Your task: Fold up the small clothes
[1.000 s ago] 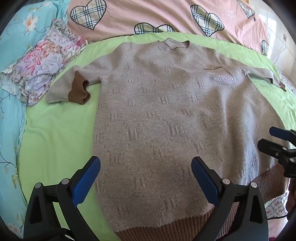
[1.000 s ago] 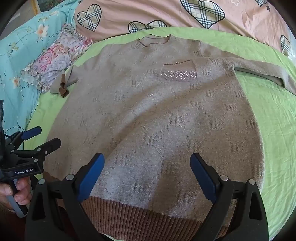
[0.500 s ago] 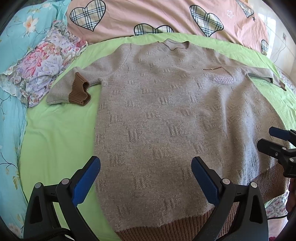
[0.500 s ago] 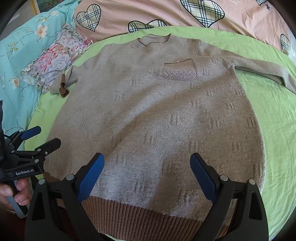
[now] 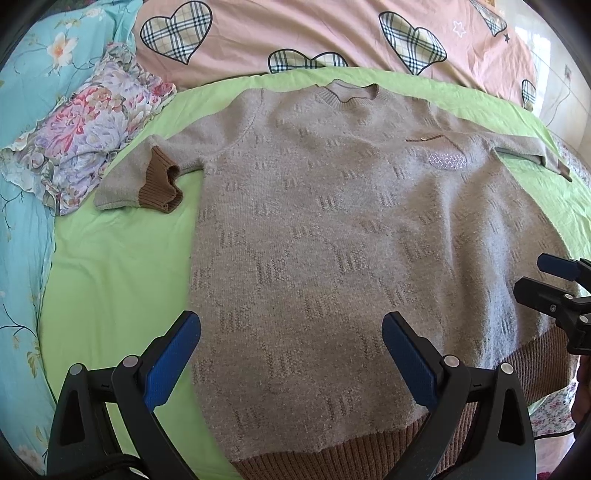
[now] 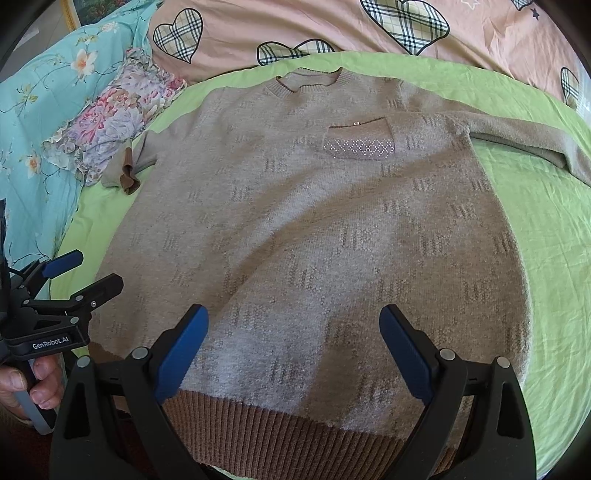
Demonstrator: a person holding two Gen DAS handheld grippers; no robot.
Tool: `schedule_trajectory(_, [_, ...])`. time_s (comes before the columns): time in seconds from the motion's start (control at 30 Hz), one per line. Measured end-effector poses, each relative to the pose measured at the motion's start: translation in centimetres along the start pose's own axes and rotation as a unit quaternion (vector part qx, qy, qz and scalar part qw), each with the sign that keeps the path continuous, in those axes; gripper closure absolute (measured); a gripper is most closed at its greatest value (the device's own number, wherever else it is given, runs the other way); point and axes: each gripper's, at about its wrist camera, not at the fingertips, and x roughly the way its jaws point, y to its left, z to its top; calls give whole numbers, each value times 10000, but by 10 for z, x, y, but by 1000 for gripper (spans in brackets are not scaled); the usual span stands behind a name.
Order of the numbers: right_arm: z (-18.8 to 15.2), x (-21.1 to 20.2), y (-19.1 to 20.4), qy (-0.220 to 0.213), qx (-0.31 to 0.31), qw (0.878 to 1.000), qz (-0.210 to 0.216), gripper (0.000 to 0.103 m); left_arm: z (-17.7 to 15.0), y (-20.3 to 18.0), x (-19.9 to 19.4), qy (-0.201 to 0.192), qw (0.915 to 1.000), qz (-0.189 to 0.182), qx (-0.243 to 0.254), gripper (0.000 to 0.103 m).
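Note:
A grey-brown knit sweater [image 5: 332, 229] [image 6: 314, 229] lies flat, front up, on a green sheet [image 5: 110, 280], collar away from me and brown ribbed hem [image 6: 280, 432] nearest. Its left sleeve is folded back, showing a brown cuff [image 5: 160, 184]; the right sleeve [image 6: 528, 142] stretches out sideways. My left gripper [image 5: 291, 354] hovers open over the hem's left part, holding nothing. Over the middle of the hem my right gripper [image 6: 293, 350] also stands open and empty. Each gripper shows at the edge of the other's view: the right gripper [image 5: 554, 284] and the left gripper [image 6: 74, 273].
A folded floral garment [image 5: 88, 136] lies at the left of the sheet, on a turquoise flowered cover [image 5: 22, 236]. A pink cover with plaid hearts [image 5: 332, 33] lies beyond the collar. A hand [image 6: 33, 384] grips the left gripper's handle.

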Motion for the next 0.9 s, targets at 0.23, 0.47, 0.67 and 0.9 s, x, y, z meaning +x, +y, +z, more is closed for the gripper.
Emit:
schedule_trajectory(0.23, [2,-1,0,228,85,9997,32,9,0,1,-1,-66,10000,17,5,4])
schedule_trajectory(0.47, [3,-1,-1,191,33,9998,-40,9,3,-1,1,8,10000,-58,37,4])
schedule_trajectory(0.67, [7,-1,-6,181,151,9997,52,9,6,0,5,195,9995,-243,-17,4])
schedule_trajectory(0.9, [11,-6,-25,-161,385,9991,-2,9,10,-1,11,102,9993,-347,-47,4])
